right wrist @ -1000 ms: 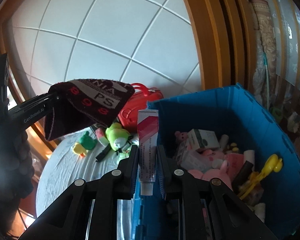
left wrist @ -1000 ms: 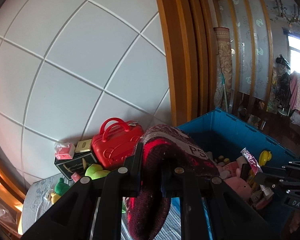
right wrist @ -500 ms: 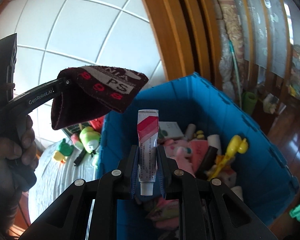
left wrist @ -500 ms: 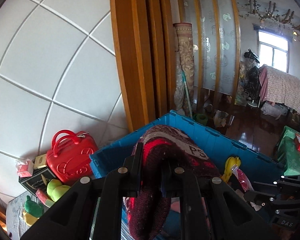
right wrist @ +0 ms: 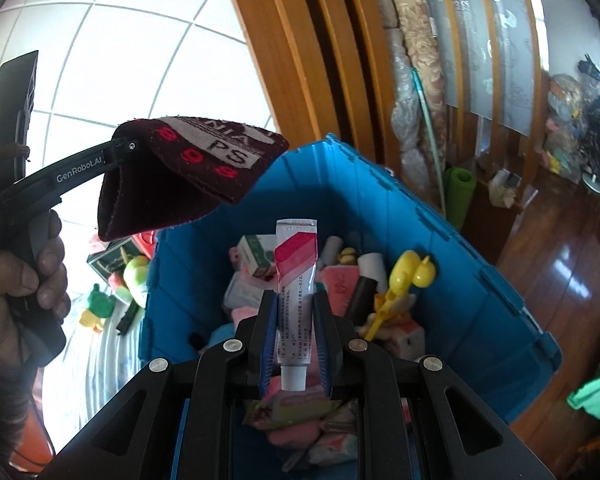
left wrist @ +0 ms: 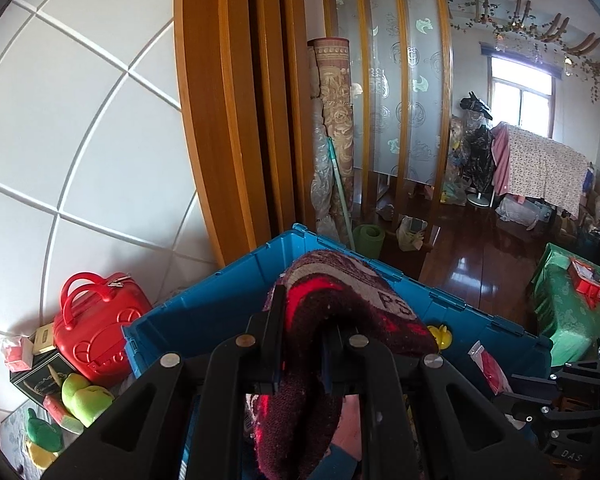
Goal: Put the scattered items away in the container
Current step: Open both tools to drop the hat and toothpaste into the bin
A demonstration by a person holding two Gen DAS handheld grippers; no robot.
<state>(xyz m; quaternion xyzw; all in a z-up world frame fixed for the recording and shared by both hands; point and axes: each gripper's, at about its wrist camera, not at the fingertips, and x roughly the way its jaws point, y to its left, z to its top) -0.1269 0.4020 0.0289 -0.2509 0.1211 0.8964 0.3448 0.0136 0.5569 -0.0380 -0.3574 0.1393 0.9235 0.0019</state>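
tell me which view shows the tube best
The right wrist view: the tube stands upright between the right gripper fingers, label and cap visible. The left wrist view shows only its red end at the blue bin.

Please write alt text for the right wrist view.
The right gripper clamps a white tube with pink stripes above a blue plastic crate full of toys. At left, the left gripper holds a folded dark maroon cloth.
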